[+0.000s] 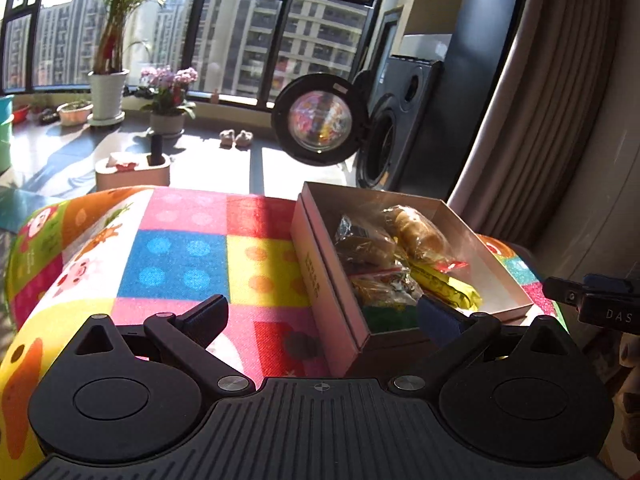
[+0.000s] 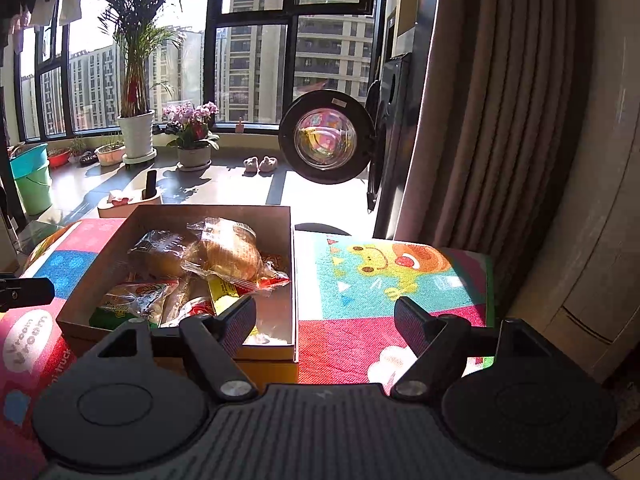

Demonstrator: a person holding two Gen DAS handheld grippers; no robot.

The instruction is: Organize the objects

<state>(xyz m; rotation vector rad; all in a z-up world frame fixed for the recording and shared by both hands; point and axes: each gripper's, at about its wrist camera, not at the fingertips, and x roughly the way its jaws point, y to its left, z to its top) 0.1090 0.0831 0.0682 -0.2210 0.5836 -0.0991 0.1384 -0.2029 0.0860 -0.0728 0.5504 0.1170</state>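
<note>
A: Sunlit room, patchwork cartoon mat [image 1: 192,248] over a padded surface, nothing loose on it. Near first: left gripper [image 1: 320,316], jaws spread wide, empty, straddling the near corner of the cardboard box [image 1: 320,272]. One fingertip [image 1: 436,312] hangs over the box's near end, the other over bare mat.

B: Right gripper [image 2: 326,320]?

A: Also wide open, holding nothing. It sits over the box's right wall, one finger above the box interior, the other above the frog print [image 2: 376,264].

B: Task items?

A: All in the box: wrapped bread roll [image 2: 228,252], darker wrapped pastry [image 2: 160,252], yellow packet [image 2: 228,288], more snack bags at the near end. Loosely heaped, not sorted.

B: Farther back?

A: Floor, a washing machine with its round door [image 1: 320,120] swung open, potted plants [image 2: 136,132], big windows.

B: Risks?

A: Probably three. Film wrappers are slick and crinkly, so a pinch may catch only plastic and the bag slips. Closing hard would squash the roll. The box is light and sits on soft padding, so a finger catching a wall could shove or tip it. The two grippers are also close, so they could clash over the box.
</note>
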